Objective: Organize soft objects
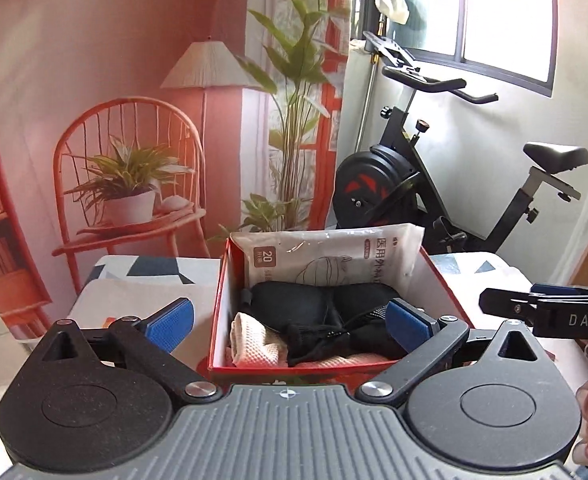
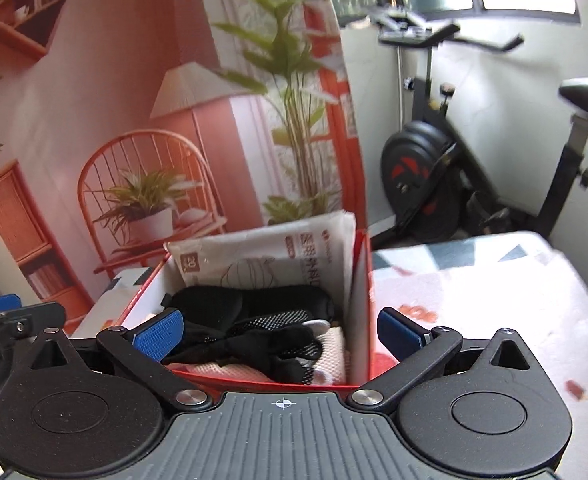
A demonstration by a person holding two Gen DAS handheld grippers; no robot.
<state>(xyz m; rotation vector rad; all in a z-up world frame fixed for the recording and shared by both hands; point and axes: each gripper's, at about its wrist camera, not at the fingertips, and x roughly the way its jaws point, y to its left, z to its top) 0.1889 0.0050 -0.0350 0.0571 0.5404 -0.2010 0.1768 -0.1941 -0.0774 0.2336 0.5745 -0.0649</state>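
Note:
A red box with white inside stands on the table just ahead of both grippers. It holds a white pack of face masks leaning on the far wall, a black eye mask, a black glove and a cream knitted cloth. My left gripper is open and empty, its fingers on either side of the box's near end. My right gripper is open and empty over the box, with the glove and mask pack ahead. The right gripper also shows in the left wrist view.
The table has a patterned white cloth that spreads to the right. A printed backdrop of a chair, lamp and plants hangs behind. An exercise bike stands by the window at the back right.

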